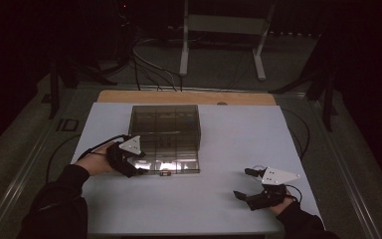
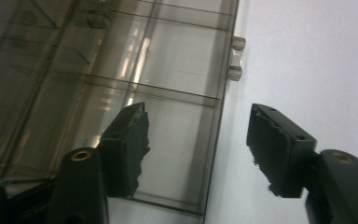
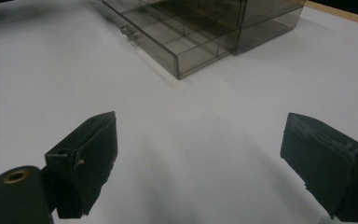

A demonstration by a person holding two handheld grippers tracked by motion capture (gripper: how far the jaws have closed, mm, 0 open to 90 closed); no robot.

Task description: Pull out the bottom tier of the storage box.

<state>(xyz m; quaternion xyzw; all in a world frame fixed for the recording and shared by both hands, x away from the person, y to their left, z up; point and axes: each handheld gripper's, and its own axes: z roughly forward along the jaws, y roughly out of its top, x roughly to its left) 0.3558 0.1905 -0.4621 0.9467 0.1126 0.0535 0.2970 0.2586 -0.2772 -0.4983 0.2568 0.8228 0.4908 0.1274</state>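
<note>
A smoky clear plastic drawer box [image 1: 164, 122] stands mid-table with its lowest drawer [image 1: 174, 160] pulled out toward me. The drawer has dividers and a small handle [image 1: 165, 174] on its front wall. My left gripper [image 1: 138, 164] is open at the drawer's front left corner. In the left gripper view this gripper [image 2: 199, 121] straddles the drawer's front wall, one pad [image 2: 130, 144] over a compartment, the other pad [image 2: 272, 149] over the table, with the handle [image 2: 236, 58] ahead. My right gripper [image 1: 243, 183] [image 3: 200, 126] stands open over bare table at the right front, apart from the drawer [image 3: 177, 46].
The white table [image 1: 229, 139] has a wooden strip [image 1: 189, 97] along its far edge. Beyond it the dark floor holds cables and a white stand [image 1: 224, 30]. A cable trails from each gripper off the table sides.
</note>
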